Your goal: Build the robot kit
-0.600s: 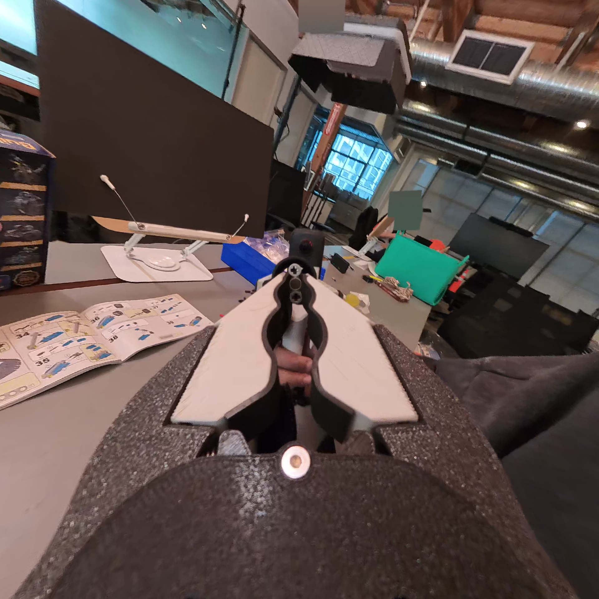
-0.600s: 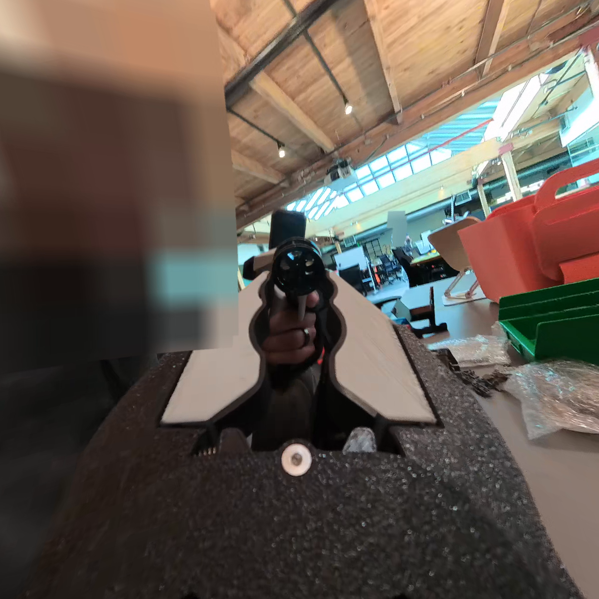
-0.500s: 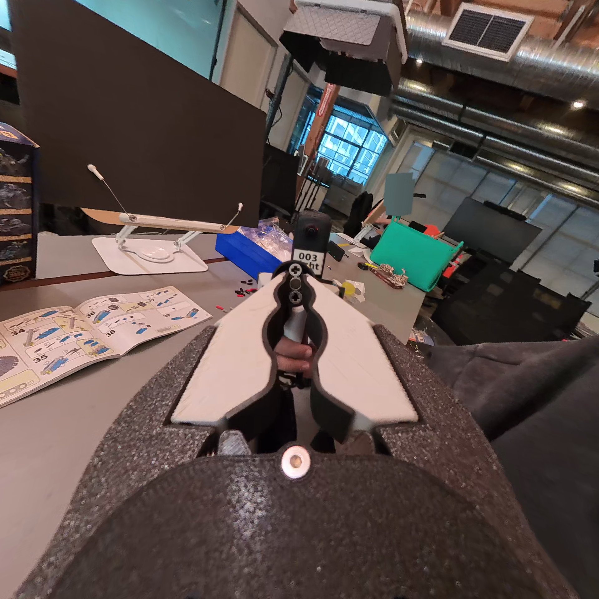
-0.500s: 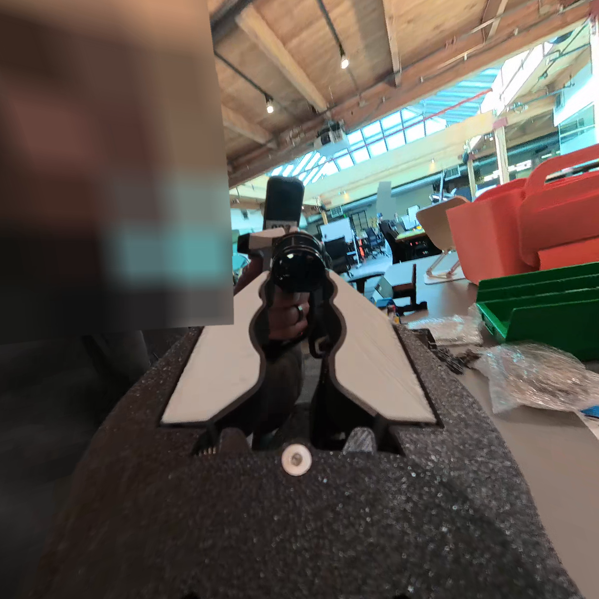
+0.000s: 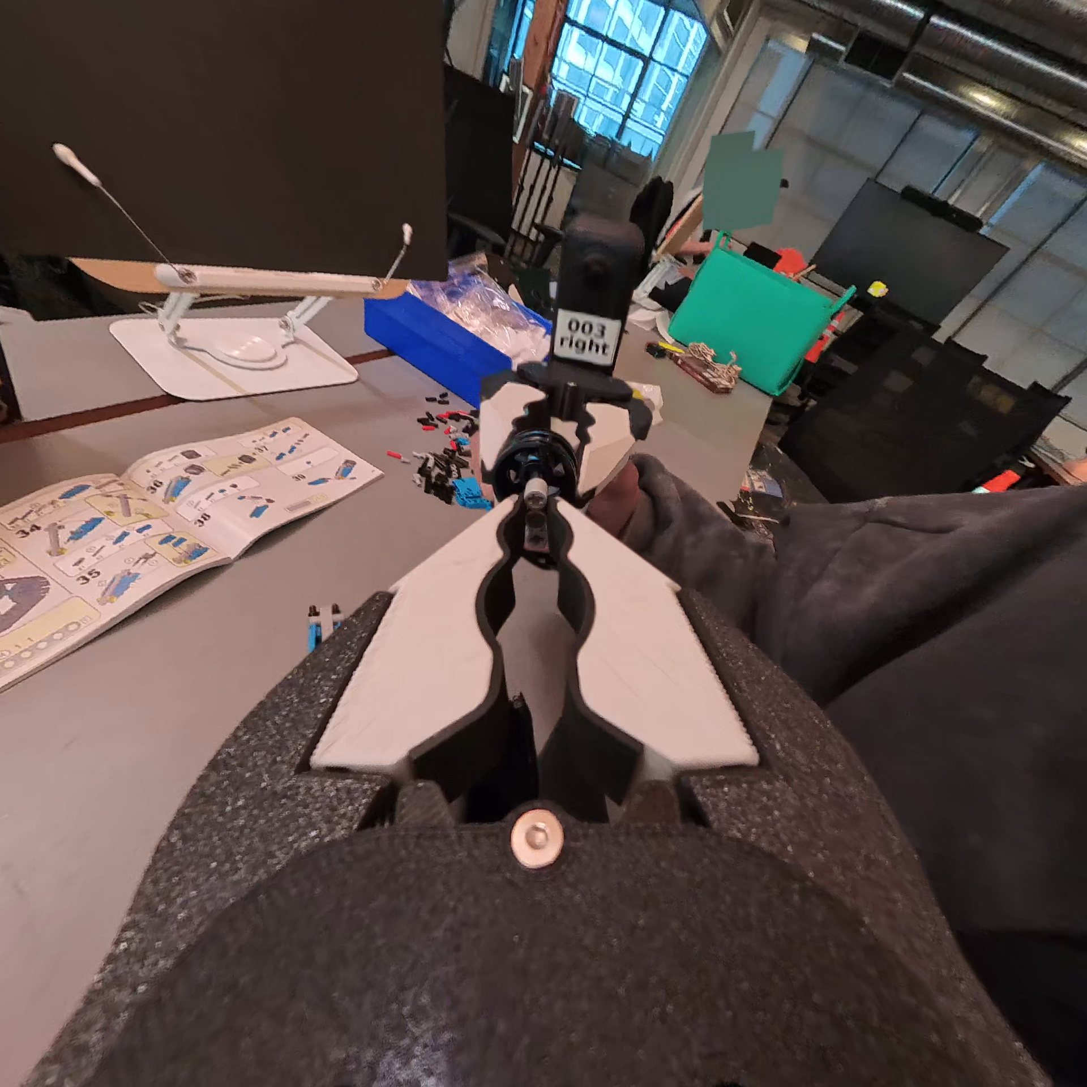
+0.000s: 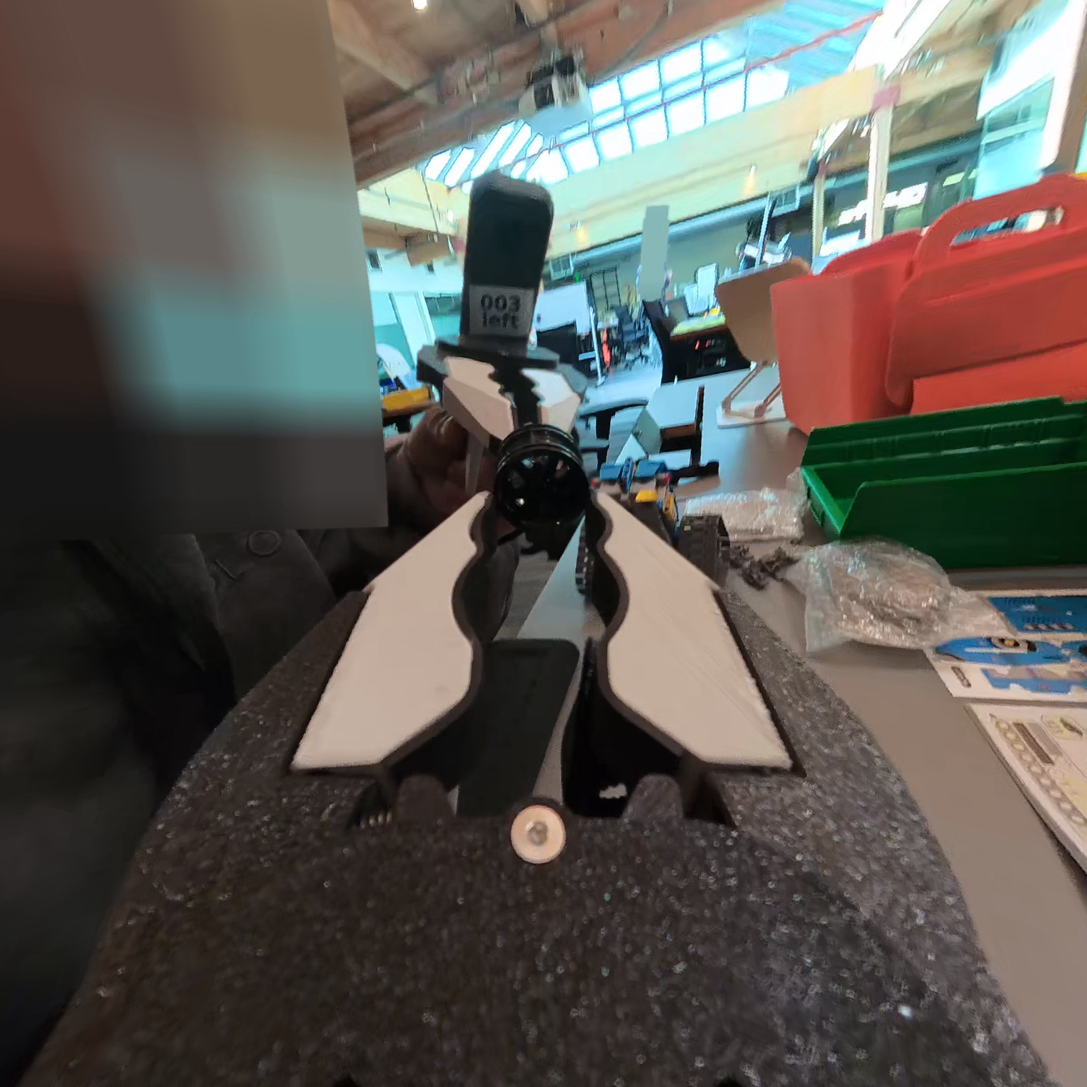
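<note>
Grey bench (image 5: pixel 117 735): open instruction booklet (image 5: pixel 147 517) left, loose small parts (image 5: pixel 441 447) beyond, blue bin (image 5: pixel 423 341) far; green bin (image 6: pixel 941 470) right.

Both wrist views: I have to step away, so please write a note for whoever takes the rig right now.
Left hand-held gripper: shut on a small axle piece, held above the table.
Right hand-held gripper: shut on a black wheel, facing the left one.
The axle tip sits at the wheel's hub; whether it is seated cannot be told.
On the table: open booklet, loose parts, blue bin, tracked model, green bin, plastic bag.
</note>
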Motion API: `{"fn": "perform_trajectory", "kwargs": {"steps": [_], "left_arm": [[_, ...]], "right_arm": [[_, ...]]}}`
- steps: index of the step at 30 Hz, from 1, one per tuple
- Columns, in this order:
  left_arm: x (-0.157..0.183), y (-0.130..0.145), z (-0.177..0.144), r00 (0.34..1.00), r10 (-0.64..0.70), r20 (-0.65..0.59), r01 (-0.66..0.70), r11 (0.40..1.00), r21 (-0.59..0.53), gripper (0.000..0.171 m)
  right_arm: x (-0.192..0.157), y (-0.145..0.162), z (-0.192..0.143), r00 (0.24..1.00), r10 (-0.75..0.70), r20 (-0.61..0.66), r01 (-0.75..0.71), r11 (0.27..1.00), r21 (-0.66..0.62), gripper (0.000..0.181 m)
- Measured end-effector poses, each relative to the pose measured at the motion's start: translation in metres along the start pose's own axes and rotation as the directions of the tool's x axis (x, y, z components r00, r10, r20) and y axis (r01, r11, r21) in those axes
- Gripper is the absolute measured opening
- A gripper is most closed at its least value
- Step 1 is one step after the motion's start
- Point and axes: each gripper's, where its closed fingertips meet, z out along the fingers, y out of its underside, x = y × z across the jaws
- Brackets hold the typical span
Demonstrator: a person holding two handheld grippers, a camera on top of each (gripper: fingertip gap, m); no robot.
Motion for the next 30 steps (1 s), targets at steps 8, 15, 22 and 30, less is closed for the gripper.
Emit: {"fn": "perform_trajectory", "kwargs": {"steps": [8, 15, 22, 30], "left_arm": [[-0.008, 0.027, 0.010, 0.996, -0.030, -0.078, 0.021, 0.993, -0.112, 0.006], [-0.013, 0.033, 0.017, 0.996, -0.041, -0.074, 0.032, 0.992, -0.122, 0.006], [-0.024, 0.036, 0.021, 0.986, -0.131, -0.102, 0.121, 0.988, -0.097, 0.006], [-0.048, 0.037, 0.028, 0.916, -0.347, -0.200, 0.353, 0.935, -0.007, 0.006]], "right_arm": [[0.002, 0.028, -0.012, 0.999, 0.052, 0.004, -0.050, 0.976, -0.211, 0.029], [0.009, 0.033, -0.017, 0.997, 0.079, -0.025, -0.082, 0.972, -0.218, 0.030], [0.020, 0.032, -0.017, 0.995, 0.017, -0.098, -0.039, 0.973, -0.226, 0.030], [0.049, 0.032, -0.019, 0.941, -0.166, -0.295, 0.088, 0.962, -0.260, 0.032]]}}
